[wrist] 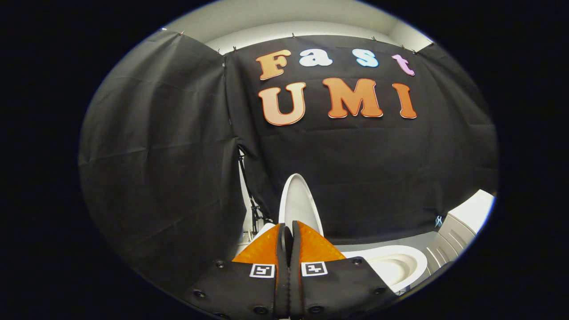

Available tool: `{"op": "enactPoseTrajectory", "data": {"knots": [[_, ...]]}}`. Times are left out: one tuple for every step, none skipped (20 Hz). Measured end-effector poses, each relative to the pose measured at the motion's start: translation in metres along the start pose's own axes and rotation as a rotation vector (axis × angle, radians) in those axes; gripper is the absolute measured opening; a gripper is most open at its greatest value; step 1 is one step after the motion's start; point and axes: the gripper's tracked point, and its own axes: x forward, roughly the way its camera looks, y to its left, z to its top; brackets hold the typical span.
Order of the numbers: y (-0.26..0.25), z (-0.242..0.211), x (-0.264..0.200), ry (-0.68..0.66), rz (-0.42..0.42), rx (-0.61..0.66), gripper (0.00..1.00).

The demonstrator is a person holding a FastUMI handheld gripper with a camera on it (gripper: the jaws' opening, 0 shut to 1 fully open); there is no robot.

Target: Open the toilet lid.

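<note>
- The tongs (289, 235) are pressed together with nothing visibly clamped between them; only a thin dark seam runs down their middle.
- The toilet lid (298, 204) stands raised, just beyond the tips at 12 o'clock, leaning back toward the black cloth wall (155, 155).
- The open toilet bowl (391, 264) lies at about 3 o'clock of the tips, its rim and hollow bare.
- Judged from this, the lifting step looks done or nearly so: the lid is up and the tongs seem apart from it, though whether the tips touch its edge cannot be told.
- The next move likely calls for a plain backing away, without nudging the lid forward so that it drops.
- Edges to mind: the lid's rounded top rim straight ahead, the bowl's rim at 3 o'clock, and a dark cable (249, 191) hanging at 11 o'clock beside the lid.
- Open room lies above the bowl and back toward the holder; the cloth closes off 12 and 9 o'clock.
</note>
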Motion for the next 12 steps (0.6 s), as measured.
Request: {"op": "enactPoseTrajectory", "data": {"knots": [[0.008, -0.003, 0.002, 0.008, 0.012, 0.003, 0.08], [0.016, -0.004, 0.006, 0.014, 0.021, 0.004, 0.08], [0.021, -0.007, 0.006, 0.019, 0.023, 0.000, 0.09], [0.026, -0.009, 0.009, 0.022, 0.027, -0.006, 0.09], [0.031, -0.011, 0.010, 0.028, 0.032, -0.010, 0.09], [0.035, -0.013, 0.010, 0.030, 0.034, -0.012, 0.09], [0.036, -0.015, 0.009, 0.029, 0.033, -0.014, 0.09], [0.034, -0.013, 0.009, 0.023, 0.022, -0.014, 0.11], [0.029, -0.012, 0.006, 0.020, 0.008, -0.009, 0.12], [0.025, -0.013, 0.006, 0.024, 0.003, 0.008, 0.16], [0.023, -0.013, 0.006, 0.027, 0.004, 0.033, 0.20], [0.021, -0.014, 0.004, 0.036, 0.009, 0.056, 0.24]]}}
